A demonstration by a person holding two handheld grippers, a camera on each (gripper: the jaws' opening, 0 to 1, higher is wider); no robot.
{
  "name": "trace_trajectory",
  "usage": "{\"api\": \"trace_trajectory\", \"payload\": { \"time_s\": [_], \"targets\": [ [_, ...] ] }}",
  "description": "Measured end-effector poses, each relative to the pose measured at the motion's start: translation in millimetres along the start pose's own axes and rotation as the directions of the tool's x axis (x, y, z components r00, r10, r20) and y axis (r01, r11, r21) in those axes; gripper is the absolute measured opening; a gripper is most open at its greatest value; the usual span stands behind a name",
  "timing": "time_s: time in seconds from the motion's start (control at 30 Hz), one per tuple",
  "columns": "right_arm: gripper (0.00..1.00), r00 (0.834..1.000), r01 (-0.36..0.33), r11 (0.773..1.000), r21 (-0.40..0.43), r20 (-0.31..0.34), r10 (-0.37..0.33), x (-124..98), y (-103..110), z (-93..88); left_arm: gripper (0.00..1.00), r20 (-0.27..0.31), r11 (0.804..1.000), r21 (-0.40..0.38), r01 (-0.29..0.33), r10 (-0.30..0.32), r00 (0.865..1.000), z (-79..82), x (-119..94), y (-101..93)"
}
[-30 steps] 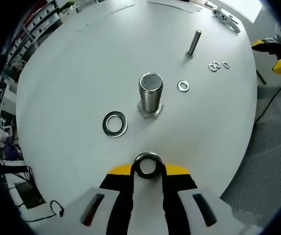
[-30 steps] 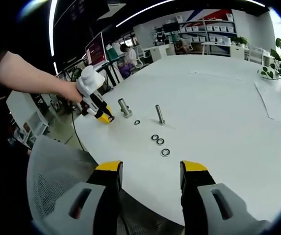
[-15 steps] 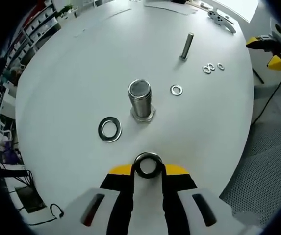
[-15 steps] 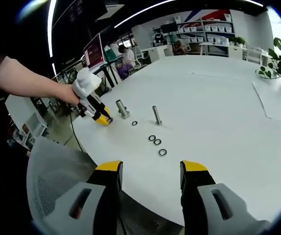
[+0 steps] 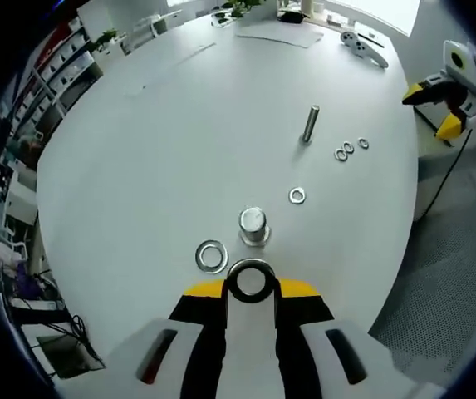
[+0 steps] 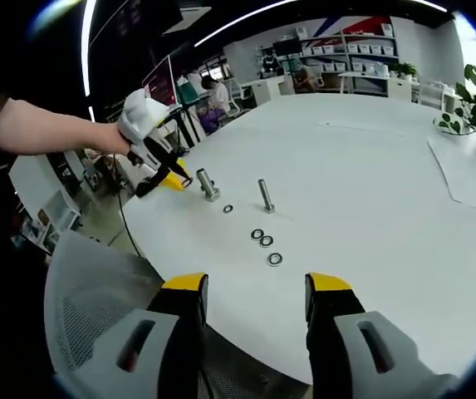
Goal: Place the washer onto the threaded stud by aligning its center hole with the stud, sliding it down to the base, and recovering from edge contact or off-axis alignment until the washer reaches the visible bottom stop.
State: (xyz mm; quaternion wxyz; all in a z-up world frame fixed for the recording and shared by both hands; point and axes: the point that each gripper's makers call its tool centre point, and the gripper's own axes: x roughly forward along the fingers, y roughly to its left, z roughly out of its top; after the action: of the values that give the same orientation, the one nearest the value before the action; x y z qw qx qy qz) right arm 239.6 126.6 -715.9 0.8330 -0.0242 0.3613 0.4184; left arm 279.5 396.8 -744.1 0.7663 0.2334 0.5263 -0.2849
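Washer held above the stud.
Your left gripper (image 5: 252, 283) clamped a washer (image 5: 251, 280) over the stud (image 5: 253, 225); your right gripper (image 6: 254, 299) hung open, empty, off the desk (image 6: 370, 199).

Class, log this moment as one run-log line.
left gripper: shut on washer, above table | thick stud: bare, upright | spare washer: flat beside stud | right gripper: open, empty

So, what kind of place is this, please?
Probably an open office or lab: a big white table with bolts and washers, shelves along the far wall, and a monitor.
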Motion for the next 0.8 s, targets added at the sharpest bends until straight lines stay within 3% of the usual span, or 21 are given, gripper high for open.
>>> {"api": "trace_trajectory", "payload": {
  "time_s": [0.47, 0.8],
  "targets": [
    [0.49, 1.0, -0.007, 1.0, -0.002, 0.006, 0.007, 1.6, 2.2, 2.4, 0.19, 0.04, 0.998, 0.059, 0.009, -0.012, 0.999, 40.1, -12.9, -1.0],
    [0.49, 1.0, -0.01, 1.0, 0.002, 0.003, 0.01, 0.9, 4.2, 0.0, 0.19, 0.002, 0.995, 0.099, 0.026, -0.026, 1.0, 45.5, 0.5, -6.3]
  ]
}}
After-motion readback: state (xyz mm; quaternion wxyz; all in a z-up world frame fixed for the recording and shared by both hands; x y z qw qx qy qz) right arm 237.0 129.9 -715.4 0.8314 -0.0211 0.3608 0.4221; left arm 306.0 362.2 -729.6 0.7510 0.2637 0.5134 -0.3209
